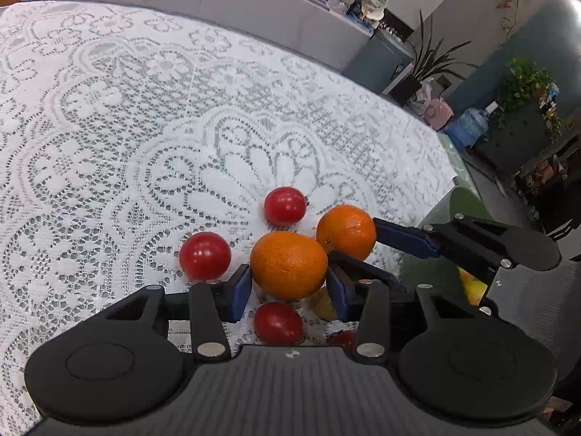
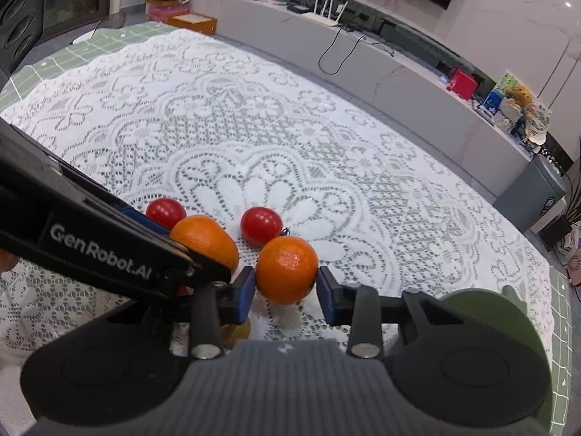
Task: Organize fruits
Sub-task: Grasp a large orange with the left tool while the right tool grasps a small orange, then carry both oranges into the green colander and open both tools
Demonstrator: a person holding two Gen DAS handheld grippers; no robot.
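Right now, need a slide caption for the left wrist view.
Left gripper fingers close on an orange on the lace tablecloth, cherry tomatoes alongside.

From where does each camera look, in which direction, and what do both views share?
Left wrist: on the left claw, looking down at the left orange between its pads; the right claw enters from the right.
Right wrist: on the right claw, looking down at the right orange between its pads; the left claw crosses at left.
Shared: both oranges, red tomatoes, lace cloth.
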